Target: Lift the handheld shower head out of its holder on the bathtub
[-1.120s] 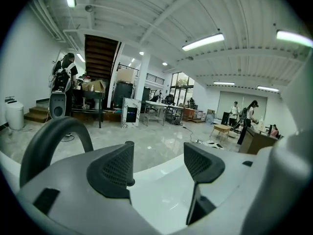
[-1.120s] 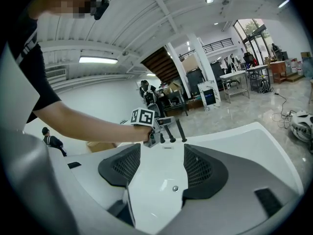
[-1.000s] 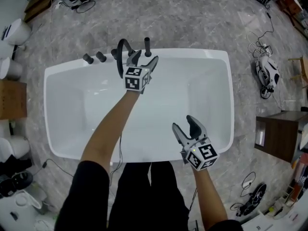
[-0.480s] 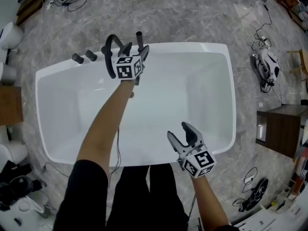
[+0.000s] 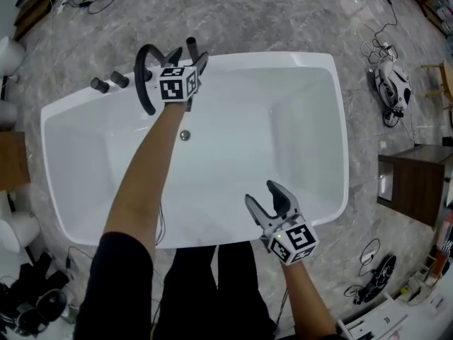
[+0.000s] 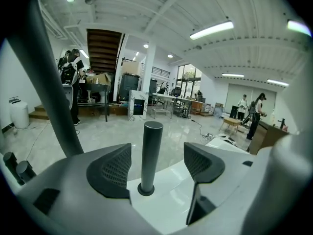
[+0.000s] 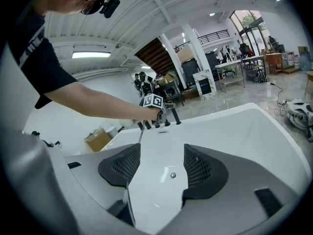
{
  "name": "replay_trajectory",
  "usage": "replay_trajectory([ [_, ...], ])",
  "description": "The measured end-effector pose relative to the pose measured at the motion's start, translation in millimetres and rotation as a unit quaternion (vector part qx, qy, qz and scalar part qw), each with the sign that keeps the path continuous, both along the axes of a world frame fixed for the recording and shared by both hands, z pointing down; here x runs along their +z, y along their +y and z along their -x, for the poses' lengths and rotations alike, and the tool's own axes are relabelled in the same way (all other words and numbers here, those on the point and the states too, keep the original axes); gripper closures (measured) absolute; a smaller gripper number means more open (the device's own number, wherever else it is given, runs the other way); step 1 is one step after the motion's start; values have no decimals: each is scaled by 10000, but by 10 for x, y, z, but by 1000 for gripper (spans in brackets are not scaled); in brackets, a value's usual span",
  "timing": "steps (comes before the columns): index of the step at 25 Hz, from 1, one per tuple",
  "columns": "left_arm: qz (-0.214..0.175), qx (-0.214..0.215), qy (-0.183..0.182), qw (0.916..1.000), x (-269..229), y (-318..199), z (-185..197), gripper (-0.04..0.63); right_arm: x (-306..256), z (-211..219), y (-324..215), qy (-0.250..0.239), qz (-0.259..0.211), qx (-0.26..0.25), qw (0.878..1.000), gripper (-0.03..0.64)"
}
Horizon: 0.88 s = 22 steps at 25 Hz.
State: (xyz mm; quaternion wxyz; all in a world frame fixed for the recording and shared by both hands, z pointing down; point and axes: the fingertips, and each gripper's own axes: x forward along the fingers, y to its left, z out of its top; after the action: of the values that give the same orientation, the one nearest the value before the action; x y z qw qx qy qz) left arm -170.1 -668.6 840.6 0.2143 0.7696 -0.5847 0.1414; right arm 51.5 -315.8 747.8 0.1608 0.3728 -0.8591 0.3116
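Fingers (image 6: 111,171) of left gripper (image 6: 157,153) apart around upright shower head (image 6: 151,141) on bathtub (image 5: 297,61) rim; right gripper (image 7: 161,154) fingers apart, empty.

Lighting: bright, even, from ceiling strip lights (image 6: 210,30); soft shadows inside the white bathtub (image 5: 297,119). Both gripper views: strong fisheye bending, black corners. Head view sharp.

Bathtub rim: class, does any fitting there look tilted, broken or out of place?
Nothing stands out. The handheld shower head stands upright in its holder on the bathtub rim, between the open left tongs, untouched.
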Motion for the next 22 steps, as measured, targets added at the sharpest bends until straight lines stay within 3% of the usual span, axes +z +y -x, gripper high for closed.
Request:
replay_trajectory([
  [6,142,54,-278,9995,141,-89,72,285,174,-68,89,46,208,82,9997,373],
  [10,178,29,-141,9997,192,-149,30,285,222,-171,106,58,267,252,9993,373],
  [15,567,44,-371,9977,375,-221,8,288,249,-312,62,109,284,498,9983,373],
  [22,795,-61,-553,9953,425,-221,141,462,246,-215,200,62,376,442,9983,373],
])
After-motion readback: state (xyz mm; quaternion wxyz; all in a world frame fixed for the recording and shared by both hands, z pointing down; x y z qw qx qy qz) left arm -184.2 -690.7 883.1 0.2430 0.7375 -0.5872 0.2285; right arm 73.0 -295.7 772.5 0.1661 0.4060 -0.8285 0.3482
